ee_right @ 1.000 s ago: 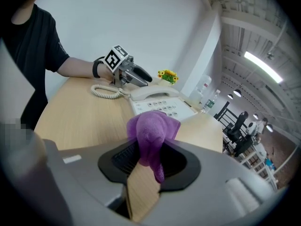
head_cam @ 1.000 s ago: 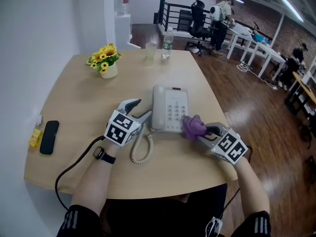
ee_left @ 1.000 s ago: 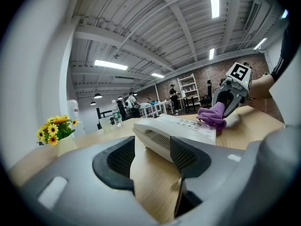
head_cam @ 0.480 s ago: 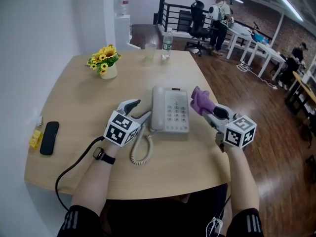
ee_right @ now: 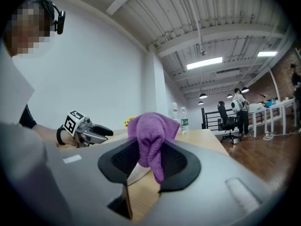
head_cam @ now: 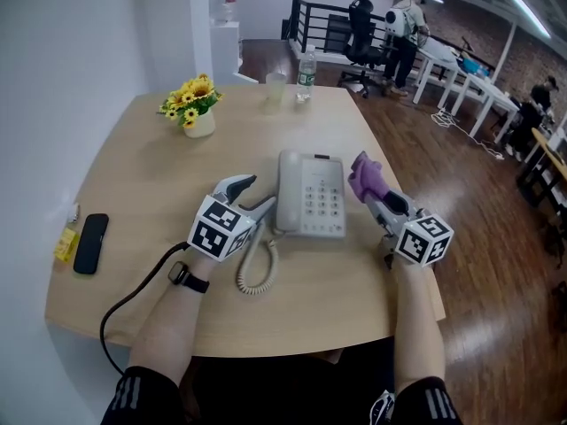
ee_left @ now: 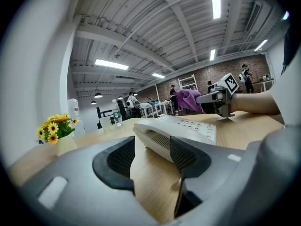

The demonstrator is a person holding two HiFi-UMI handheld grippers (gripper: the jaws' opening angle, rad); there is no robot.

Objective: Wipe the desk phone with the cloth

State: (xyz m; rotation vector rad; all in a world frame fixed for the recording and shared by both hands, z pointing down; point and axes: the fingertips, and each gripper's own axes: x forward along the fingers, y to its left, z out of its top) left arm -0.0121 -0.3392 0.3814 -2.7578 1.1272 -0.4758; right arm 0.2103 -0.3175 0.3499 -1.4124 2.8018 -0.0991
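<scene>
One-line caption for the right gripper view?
Right gripper clamps a purple cloth over the desk, with the left gripper beyond.

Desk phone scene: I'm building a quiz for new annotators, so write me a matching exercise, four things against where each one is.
1. purple cloth
2. desk phone
3. pot of yellow flowers
4. black mobile phone

a. near the table edge on the left
b. clamped in the right hand-held gripper
c. far left part of the table
d. just right of the open left hand-held gripper

Pairs: 1-b, 2-d, 3-c, 4-a
</scene>
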